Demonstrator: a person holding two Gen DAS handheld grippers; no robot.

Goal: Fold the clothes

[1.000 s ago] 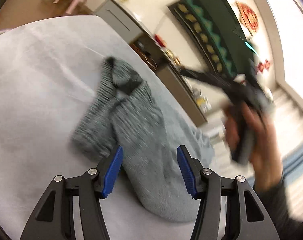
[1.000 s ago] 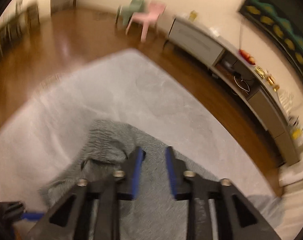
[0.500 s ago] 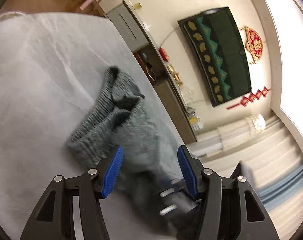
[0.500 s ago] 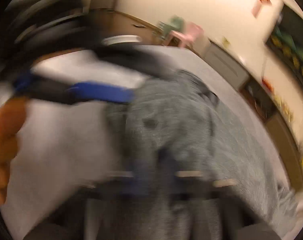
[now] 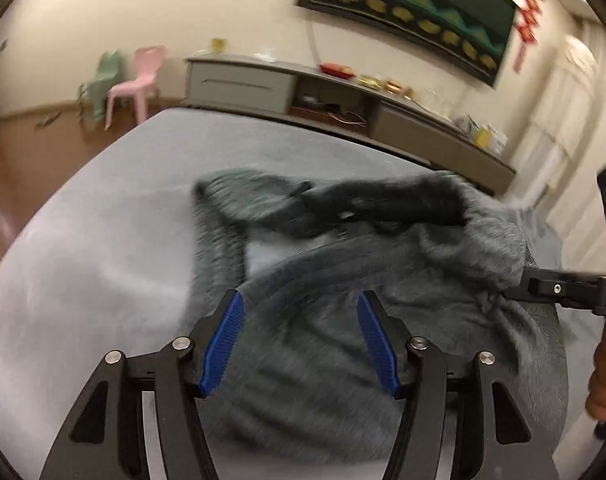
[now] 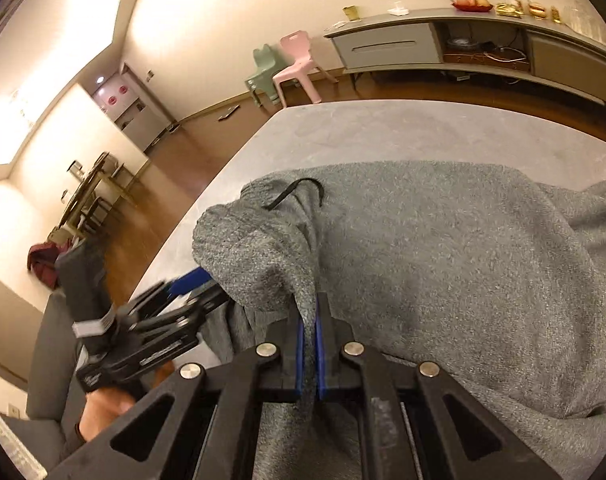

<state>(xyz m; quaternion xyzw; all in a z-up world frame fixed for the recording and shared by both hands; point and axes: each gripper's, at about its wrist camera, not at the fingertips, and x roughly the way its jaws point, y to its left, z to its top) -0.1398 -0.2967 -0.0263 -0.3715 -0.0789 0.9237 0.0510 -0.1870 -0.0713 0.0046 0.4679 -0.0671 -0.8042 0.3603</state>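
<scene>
Lying rumpled across pale grey surface (image 6: 383,128): grey knitted garment (image 6: 443,260), black drawstring (image 6: 299,190) at bunched end. Left tongs (image 5: 299,340) spread wide over fabric, blue pads (image 5: 223,340) touching nothing, jaws just been opening. Right tongs (image 6: 310,344) clamped together on raised fold of garment, fabric pinched between pads.

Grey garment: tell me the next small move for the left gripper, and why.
Probably bring the left gripper down and close it on the garment. The right gripper is already shut on a fold of the fabric and lifts it off the table, while the left one's jaws have just been opening and stand wide above the cloth, gripping nothing. A fold needs both ends held.
</scene>
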